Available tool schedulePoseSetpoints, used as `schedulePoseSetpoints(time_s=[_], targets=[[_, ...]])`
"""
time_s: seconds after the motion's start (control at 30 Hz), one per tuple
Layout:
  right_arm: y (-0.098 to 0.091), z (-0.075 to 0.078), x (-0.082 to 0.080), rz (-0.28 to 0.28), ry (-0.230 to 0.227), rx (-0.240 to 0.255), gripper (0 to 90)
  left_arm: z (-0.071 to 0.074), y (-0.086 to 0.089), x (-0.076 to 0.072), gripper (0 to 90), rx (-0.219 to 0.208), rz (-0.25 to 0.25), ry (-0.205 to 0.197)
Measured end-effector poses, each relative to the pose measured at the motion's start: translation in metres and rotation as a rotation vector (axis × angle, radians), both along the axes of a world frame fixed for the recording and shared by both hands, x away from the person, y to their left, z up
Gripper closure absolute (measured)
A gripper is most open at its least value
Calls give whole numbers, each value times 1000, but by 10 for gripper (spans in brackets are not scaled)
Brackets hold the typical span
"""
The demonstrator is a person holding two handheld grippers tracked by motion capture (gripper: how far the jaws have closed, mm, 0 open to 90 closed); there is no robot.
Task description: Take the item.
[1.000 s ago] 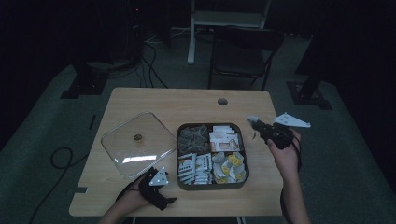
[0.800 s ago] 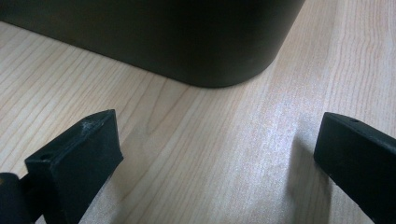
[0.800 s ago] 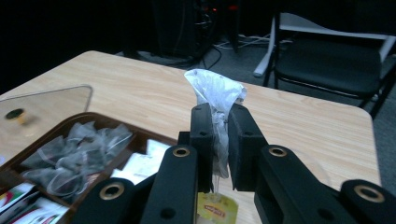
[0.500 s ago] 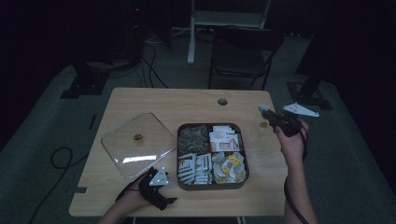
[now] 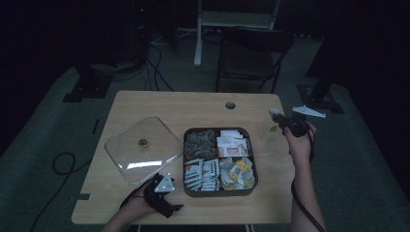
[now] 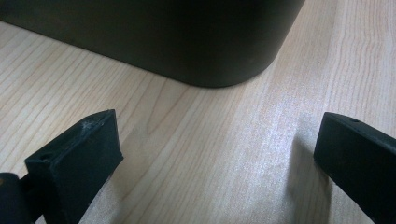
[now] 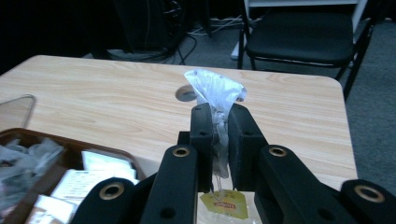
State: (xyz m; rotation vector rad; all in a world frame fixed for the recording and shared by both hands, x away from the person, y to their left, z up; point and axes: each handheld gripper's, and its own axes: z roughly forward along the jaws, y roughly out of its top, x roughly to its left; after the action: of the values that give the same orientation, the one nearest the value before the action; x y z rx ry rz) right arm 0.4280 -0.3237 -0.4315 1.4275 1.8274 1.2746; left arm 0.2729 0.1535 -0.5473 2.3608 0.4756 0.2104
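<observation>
A dark compartmented box (image 5: pixel 185 159) stands mid-table and holds tea bags and paper sachets. My right gripper (image 5: pixel 276 116) hovers over the table's right side, beyond the box, shut on a clear tea bag (image 5: pixel 273 114) whose yellow tag (image 5: pixel 273 129) hangs below on its string. In the right gripper view the jaws pinch the tea bag (image 7: pixel 215 88), and its tag (image 7: pixel 224 204) dangles under the right gripper (image 7: pixel 218 114). My left gripper (image 5: pixel 167 198) rests at the table's front edge by the box's near left corner. It stands open (image 6: pixel 217 140) on bare wood, facing the box's rounded corner (image 6: pixel 187 42).
The box's clear lid (image 5: pixel 140 147) lies flat on the table, left of the box. A round cable hole (image 5: pixel 230 105) sits near the far edge. A black chair (image 5: pixel 254 46) stands behind the table, and cables run across the floor at the left.
My right gripper has carried the tea bag to the right, away from the box and toward the table's right edge. The left gripper has stayed where it was.
</observation>
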Motion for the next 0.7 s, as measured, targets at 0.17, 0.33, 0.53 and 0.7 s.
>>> schedulePoseSetpoints(time_s=[0.17, 0.33, 0.53, 0.7], targets=[[-2, -17, 9, -14, 56, 18, 813, 0, 0, 0, 11, 0, 0, 0], [-4, -28, 11, -17, 81, 48, 712, 0, 0, 0, 11, 0, 0, 0], [-5, -27, 6, -24, 72, 54, 605, 0, 0, 0, 11, 0, 0, 0], [-5, -23, 0, -20, 51, 34, 501, 0, 0, 0, 11, 0, 0, 0]])
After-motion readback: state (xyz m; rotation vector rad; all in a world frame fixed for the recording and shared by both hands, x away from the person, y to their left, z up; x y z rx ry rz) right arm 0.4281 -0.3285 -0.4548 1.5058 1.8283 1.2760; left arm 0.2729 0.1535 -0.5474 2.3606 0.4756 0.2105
